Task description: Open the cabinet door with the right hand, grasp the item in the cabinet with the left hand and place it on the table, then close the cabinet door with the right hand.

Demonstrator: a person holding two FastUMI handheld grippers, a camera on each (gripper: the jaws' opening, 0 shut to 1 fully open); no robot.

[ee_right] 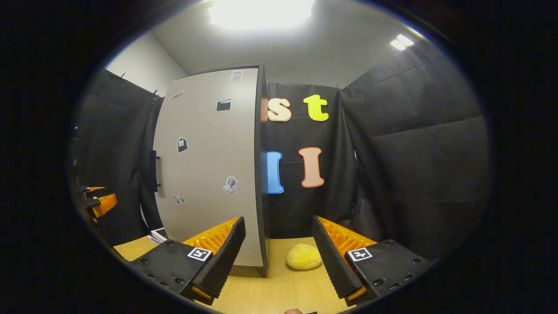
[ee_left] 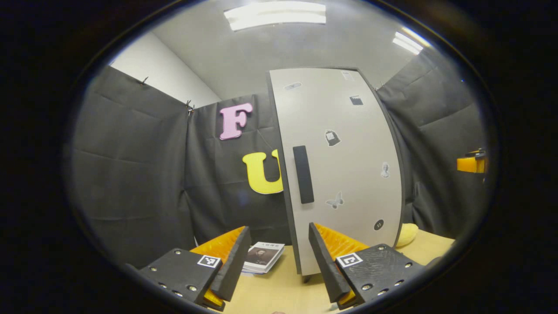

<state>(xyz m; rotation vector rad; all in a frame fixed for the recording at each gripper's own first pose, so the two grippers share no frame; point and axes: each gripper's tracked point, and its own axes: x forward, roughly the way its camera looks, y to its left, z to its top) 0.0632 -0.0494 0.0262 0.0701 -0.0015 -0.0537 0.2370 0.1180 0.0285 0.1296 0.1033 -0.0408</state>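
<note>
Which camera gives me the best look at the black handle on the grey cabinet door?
The left gripper view: the black bar handle faces the camera squarely on the grey cabinet door, its full length visible. In the right gripper view the handle appears only edge-on, a thin sliver at the door's far left edge.

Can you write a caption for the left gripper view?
Open left gripper faces the closed cabinet door and its handle.
</note>
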